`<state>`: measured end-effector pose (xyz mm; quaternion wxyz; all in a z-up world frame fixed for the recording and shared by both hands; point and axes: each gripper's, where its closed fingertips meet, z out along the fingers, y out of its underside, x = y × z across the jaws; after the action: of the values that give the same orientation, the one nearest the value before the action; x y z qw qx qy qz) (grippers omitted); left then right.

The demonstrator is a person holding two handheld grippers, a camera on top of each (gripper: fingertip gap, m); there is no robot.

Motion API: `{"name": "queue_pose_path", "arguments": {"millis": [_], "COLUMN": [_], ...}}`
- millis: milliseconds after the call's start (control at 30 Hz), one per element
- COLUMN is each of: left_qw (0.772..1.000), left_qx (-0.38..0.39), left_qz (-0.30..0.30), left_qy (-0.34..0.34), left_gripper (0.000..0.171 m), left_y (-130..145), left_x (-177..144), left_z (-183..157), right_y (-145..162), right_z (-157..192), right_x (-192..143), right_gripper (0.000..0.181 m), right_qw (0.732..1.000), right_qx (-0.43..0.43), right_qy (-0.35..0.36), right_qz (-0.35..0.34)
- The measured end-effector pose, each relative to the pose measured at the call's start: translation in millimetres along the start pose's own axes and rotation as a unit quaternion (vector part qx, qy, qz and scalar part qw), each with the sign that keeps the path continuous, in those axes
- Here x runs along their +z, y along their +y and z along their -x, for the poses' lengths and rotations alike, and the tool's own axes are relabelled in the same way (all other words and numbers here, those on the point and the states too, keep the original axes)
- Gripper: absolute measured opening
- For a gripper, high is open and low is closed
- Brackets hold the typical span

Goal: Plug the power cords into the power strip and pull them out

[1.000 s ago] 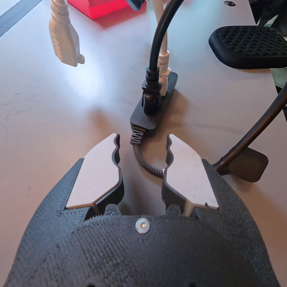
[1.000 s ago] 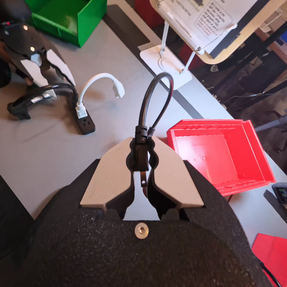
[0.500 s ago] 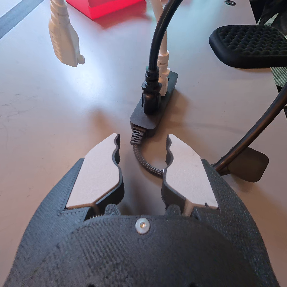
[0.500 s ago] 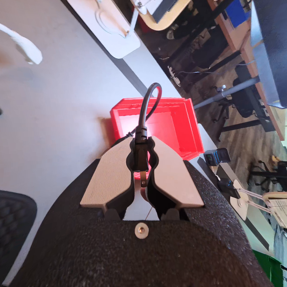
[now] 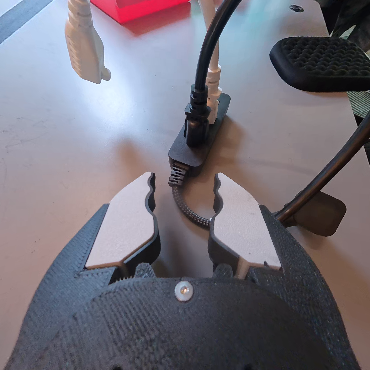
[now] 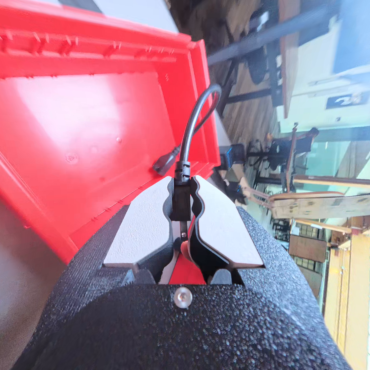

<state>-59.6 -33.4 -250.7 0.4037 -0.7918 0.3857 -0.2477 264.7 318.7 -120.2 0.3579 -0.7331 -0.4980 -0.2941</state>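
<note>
In the left wrist view a black power strip (image 5: 186,158) lies on the grey table with a black plug (image 5: 195,124) and a white plug (image 5: 213,104) in it. The white cord's free end (image 5: 84,46) hangs at the upper left. My left gripper (image 5: 184,178) is open and empty, its tips on either side of the strip's braided cable (image 5: 188,210). My right gripper (image 6: 182,192) is shut on the plug of a short black cord (image 6: 181,202), prongs toward the camera. The cord loops up and its other end (image 6: 166,164) hangs over the red bin (image 6: 80,120).
A black textured armrest pad (image 5: 320,62) is at the right. A black rod on a dark foot (image 5: 320,180) leans in from the right. A corner of the red bin (image 5: 140,10) shows at the top. Beyond the bin the right view shows blurred desks and chairs. Some 50 centimeters of space lies between my two pairs of fingers.
My right gripper has swung away from the strip with the short black cord and is now close over the red bin. The left gripper and the strip have not moved.
</note>
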Motion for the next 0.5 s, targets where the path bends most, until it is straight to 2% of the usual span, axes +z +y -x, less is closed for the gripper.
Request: {"name": "queue_pose_path", "arguments": {"millis": [67, 200, 300, 400, 467, 500], "left_qw": [1.0, 1.0, 1.0, 1.0, 1.0, 1.0], "left_qx": [-0.001, -0.007, -0.012, -0.009, -0.006, -0.004], "left_qz": [0.0, -0.002, -0.002, 0.005, 0.005, 0.006], "left_qy": [0.0, 0.005, 0.01, 0.011, 0.009, 0.007], "left_gripper": [0.056, 0.056, 0.054, 0.055, 0.055, 0.055], "left_y": [0, 1, 1, 4, 4, 4], "left_x": [0, 0, 2, 3, 3, 3], "left_z": [0, 0, 0, -1, -1, -1], "right_y": [6, 6, 6, 19, 32, 31], "right_z": [24, 69, 81, 98, 111, 112], "right_x": [23, 46, 61, 74, 75, 73], "right_gripper": [0.019, 0.02, 0.019, 0.019, 0.032, 0.037], "right_qw": [0.999, 0.992, 0.99, 0.979, 0.966, 0.966], "right_qx": [0.006, 0.034, 0.042, 0.049, 0.041, 0.039], "right_qy": [-0.038, -0.115, -0.127, -0.169, -0.204, -0.207], "right_qz": [0.025, 0.041, 0.05, 0.102, 0.154, 0.15]}}
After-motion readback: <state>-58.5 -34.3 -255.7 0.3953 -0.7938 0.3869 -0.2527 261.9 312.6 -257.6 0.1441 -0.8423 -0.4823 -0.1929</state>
